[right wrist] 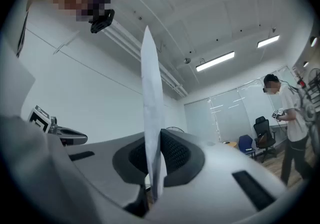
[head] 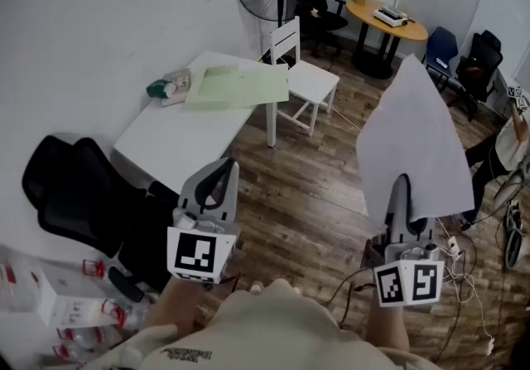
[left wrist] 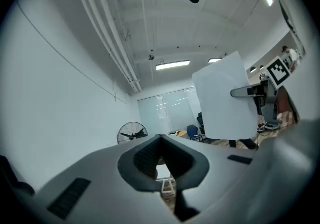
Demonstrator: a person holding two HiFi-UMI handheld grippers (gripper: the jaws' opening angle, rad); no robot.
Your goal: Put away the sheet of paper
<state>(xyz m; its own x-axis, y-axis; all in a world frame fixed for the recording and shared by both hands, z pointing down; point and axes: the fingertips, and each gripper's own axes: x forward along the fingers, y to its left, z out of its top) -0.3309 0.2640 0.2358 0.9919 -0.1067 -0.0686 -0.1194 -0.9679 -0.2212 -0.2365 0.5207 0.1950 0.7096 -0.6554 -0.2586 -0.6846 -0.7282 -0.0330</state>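
White table [head: 178, 141], against the wall, serves as the reference. The sheet of paper [head: 411, 141] stands upright in the air well to the right of the table, its lower edge clamped between the closed jaws of the right gripper [head: 401, 184]. A green folder [head: 236, 87] lies on the table's far end, and the left gripper [head: 227, 166], beside the table's near end, has its jaws together on nothing.

White tabletop [head: 166, 145] by the wall. Flat on it is a pale green folder [head: 236, 85] at the far end. Just beside that is a small teal item [head: 159, 88], possibly atop a booklet. White chair [head: 302, 70] stands on the wooden floor [head: 306, 194].
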